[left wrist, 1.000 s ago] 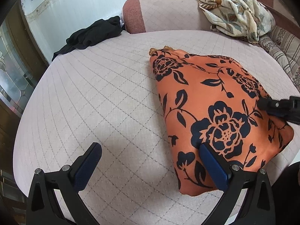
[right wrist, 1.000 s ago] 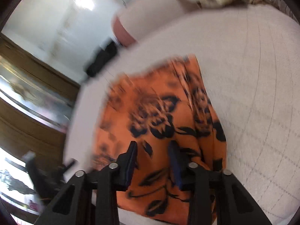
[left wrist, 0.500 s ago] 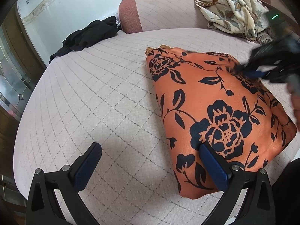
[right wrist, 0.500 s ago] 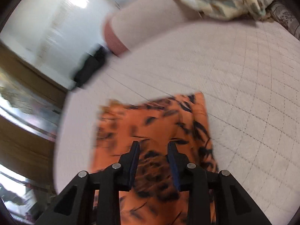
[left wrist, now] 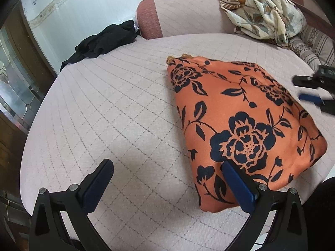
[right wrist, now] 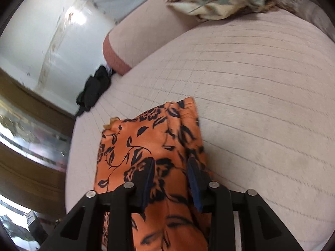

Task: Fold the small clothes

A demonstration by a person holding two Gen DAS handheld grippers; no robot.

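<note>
An orange garment with dark flowers point(left wrist: 240, 113) lies folded flat on the pale pink quilted cushion point(left wrist: 115, 104). My left gripper point(left wrist: 165, 164) stands wide open low at the near side, its right finger point(left wrist: 236, 184) over the garment's near corner and its left finger over bare cushion. My right gripper point(left wrist: 303, 90) hovers at the garment's far right edge. In the right wrist view the right gripper point(right wrist: 170, 167) is partly apart with its jaws opening over the orange garment point(right wrist: 146, 142). No cloth is pinched between its pads.
A black garment point(left wrist: 104, 39) lies crumpled at the cushion's far left edge. A cream flowered cloth point(left wrist: 261, 14) is heaped on the pink backrest point(left wrist: 184, 16) at the far right. A white wall and a wooden door frame stand to the left.
The right gripper swept away across the garment, then back out to its right edge, and its jaws widened. The left gripper and the garment kept still.
</note>
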